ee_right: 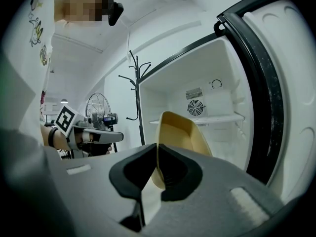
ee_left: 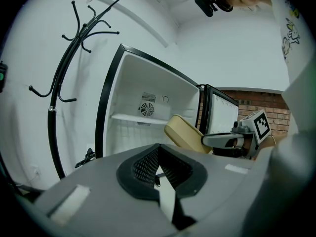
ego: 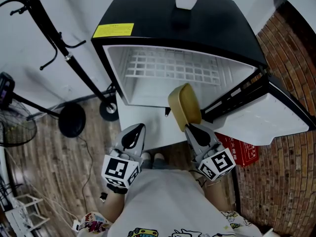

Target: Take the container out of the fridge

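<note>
We find the right gripper point(ego: 191, 128) clamping the container point(ego: 183, 105) outside the open fridge point(ego: 163, 14); the left gripper point(ego: 139, 128) is closed and empty.

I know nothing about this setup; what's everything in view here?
fridge: one, black, white inside, door open.
wire shelf: one, white, inside fridge.
container: one, tan, before the fridge opening.
pot: one, white, on fridge top.
coat stand: one, black, left of fridge.
fan: one, dark, far left.
box: one, red, floor at right.
left tool: one, grey, shut, empty.
right tool: one, grey, shut on container.
</note>
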### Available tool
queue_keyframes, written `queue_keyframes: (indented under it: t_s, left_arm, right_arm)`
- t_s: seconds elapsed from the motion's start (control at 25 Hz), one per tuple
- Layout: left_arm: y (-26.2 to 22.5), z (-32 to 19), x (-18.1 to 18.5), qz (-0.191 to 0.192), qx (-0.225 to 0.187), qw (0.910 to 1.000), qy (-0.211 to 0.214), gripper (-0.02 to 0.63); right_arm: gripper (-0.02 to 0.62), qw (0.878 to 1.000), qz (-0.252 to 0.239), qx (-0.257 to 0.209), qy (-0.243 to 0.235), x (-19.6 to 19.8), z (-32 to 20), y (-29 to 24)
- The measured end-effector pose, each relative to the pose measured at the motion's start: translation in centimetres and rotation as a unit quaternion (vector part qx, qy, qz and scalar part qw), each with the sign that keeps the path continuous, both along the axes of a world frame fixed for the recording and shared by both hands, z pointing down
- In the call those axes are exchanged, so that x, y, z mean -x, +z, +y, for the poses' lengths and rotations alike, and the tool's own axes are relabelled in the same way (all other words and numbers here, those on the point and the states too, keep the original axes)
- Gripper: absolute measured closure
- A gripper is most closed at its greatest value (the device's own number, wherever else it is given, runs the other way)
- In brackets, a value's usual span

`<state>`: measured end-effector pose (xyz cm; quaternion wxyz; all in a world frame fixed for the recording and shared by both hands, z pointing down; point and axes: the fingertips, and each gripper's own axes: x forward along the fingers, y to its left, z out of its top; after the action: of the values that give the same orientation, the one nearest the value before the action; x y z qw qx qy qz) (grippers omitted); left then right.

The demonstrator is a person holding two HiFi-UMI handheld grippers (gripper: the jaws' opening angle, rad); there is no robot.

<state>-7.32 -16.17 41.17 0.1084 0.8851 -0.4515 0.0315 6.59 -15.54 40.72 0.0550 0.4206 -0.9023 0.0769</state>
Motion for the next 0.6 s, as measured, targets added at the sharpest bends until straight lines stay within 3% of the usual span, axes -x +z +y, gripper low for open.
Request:
queue_keyframes:
  t_s: [0.6]
  left_arm:
    - [0.03, 0.09, 0.45, -0.001, -0.003, 1.0, -0.006, 0.594]
  right_arm:
    - [0.578, 1.0, -0.003, 0.002, -0.004, 0.36, 0.15, 0.05]
